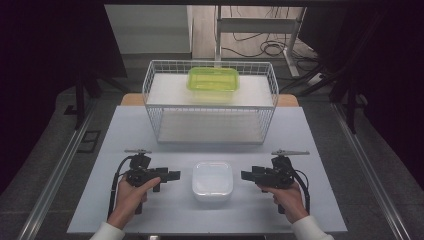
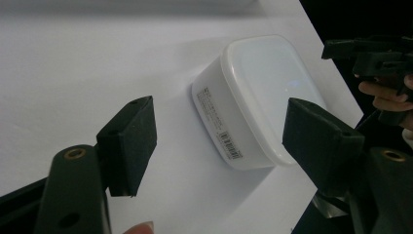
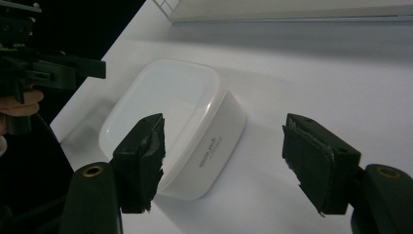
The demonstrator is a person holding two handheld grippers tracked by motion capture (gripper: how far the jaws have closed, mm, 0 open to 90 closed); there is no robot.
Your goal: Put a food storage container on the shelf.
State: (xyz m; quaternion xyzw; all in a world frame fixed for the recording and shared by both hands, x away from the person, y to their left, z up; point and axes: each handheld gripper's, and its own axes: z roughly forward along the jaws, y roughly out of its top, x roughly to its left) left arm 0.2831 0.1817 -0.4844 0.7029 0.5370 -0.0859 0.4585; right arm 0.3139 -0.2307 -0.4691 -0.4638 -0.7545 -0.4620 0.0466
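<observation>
White lidded container (image 1: 212, 180) sits between left gripper (image 1: 172, 175) and right gripper (image 1: 243, 175), equally near, both wide open, empty.

Pale table (image 1: 300, 130), grey floor (image 1: 45, 165), cables (image 1: 265, 47), dark surroundings.

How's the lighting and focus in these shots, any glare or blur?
High view: table evenly lit, surroundings dark. Left gripper view: soft glare on the white box lid, near jaws blurred. Right gripper view: box casts a faint shadow, far table edge soft.
</observation>
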